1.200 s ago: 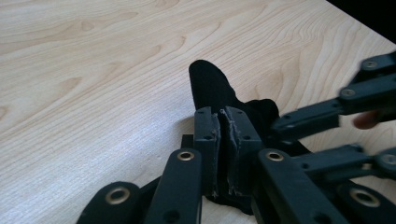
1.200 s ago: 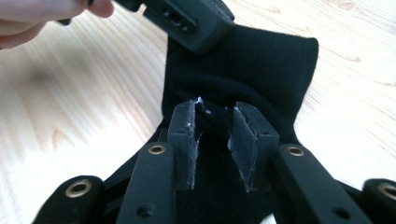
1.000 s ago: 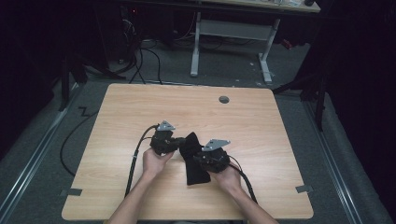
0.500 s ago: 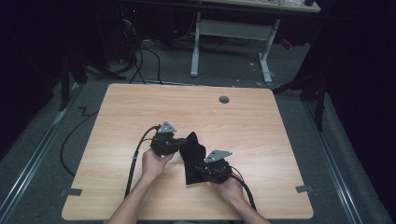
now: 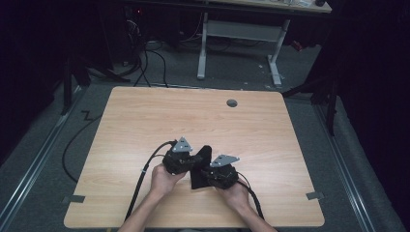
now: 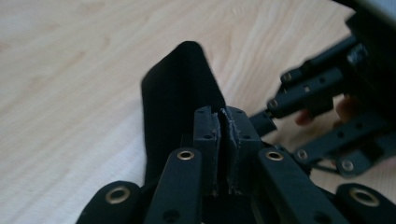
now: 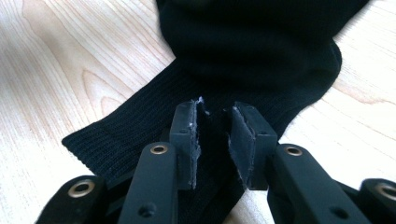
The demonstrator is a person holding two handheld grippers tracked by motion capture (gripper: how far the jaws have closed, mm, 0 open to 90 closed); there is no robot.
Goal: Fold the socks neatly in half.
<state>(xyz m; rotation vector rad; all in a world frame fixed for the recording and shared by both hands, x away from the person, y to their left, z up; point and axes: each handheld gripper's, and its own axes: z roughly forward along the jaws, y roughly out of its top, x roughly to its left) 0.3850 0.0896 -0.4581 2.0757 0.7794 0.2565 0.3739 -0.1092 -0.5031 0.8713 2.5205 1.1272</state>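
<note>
right gripper (image 5: pixel 211 173) slid nearer, jaws narrowly apart over black sock (image 7: pixel 243 70); left gripper (image 6: pixel 219 140) pinches its half-hidden edge.

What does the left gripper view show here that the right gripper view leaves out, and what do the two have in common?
Left gripper view: the left gripper with jaws pressed shut on a raised fold of the black sock, plus the right gripper beyond it. Right gripper view: that gripper's jaws parted over the sock's ribbed cuff, which lies flat. Both share the sock and the wooden table.
</note>
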